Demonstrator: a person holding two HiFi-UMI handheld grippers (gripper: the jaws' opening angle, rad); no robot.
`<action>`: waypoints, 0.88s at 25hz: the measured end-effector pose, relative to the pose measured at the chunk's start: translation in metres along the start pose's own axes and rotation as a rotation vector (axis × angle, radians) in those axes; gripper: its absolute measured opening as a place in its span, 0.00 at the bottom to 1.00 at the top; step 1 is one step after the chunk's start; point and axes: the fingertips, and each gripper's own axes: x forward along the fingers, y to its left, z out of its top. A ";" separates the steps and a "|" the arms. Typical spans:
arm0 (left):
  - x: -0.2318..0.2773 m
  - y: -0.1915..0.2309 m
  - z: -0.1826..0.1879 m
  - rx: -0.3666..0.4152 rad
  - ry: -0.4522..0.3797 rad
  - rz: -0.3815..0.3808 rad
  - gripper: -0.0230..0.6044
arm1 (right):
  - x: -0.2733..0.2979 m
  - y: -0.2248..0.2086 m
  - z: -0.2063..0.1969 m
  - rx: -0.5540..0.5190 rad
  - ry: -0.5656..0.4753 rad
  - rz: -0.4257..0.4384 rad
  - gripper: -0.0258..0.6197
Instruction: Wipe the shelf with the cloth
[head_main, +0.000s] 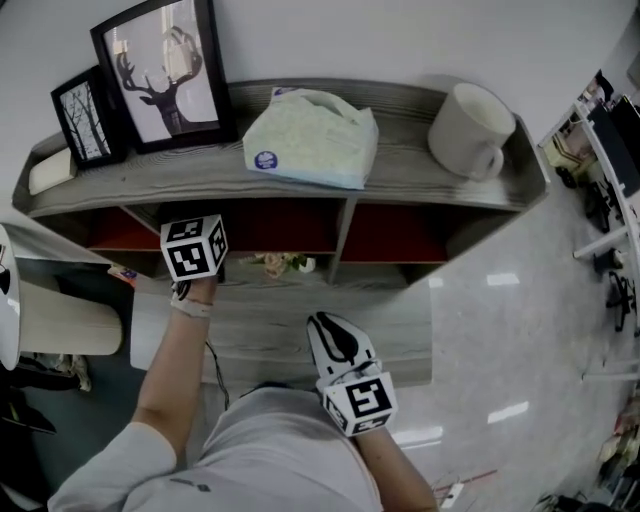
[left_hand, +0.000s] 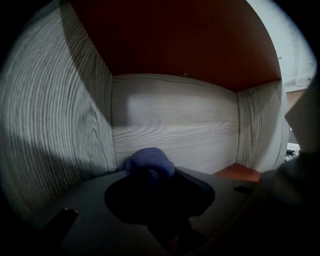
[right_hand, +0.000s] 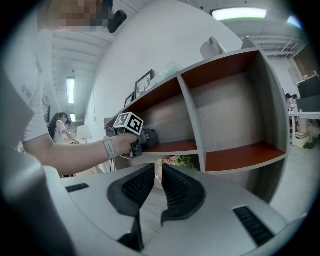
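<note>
The blue cloth (left_hand: 148, 162) is bunched in the pinch of the left tongs (left_hand: 151, 176), inside a compartment of the shelf (left_hand: 170, 125). Only the left gripper view shows it. The head view gives only that gripper's marker cube at the opening, with a mug (head_main: 472, 130) and a tissue pack (head_main: 312, 137) on the shelf top. The right tongs (right_hand: 156, 175) are outside, pressed nearly together on nothing.

White wall (head_main: 400, 40), glossy pale floor (head_main: 520, 330), bright strip light (right_hand: 239, 13) on the ceiling.

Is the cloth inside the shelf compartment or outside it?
Inside. The left gripper holds the blue cloth within a compartment; back and side walls of the shelf surround it.
</note>
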 end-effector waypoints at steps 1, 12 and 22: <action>0.000 0.000 0.000 -0.002 0.000 -0.005 0.24 | 0.003 0.003 -0.001 -0.002 0.005 0.012 0.12; -0.012 -0.008 0.005 0.012 -0.021 -0.025 0.24 | 0.010 0.008 0.008 0.000 -0.003 0.031 0.12; -0.094 -0.101 0.007 0.087 -0.112 -0.259 0.24 | -0.014 -0.004 0.006 0.014 -0.019 -0.036 0.12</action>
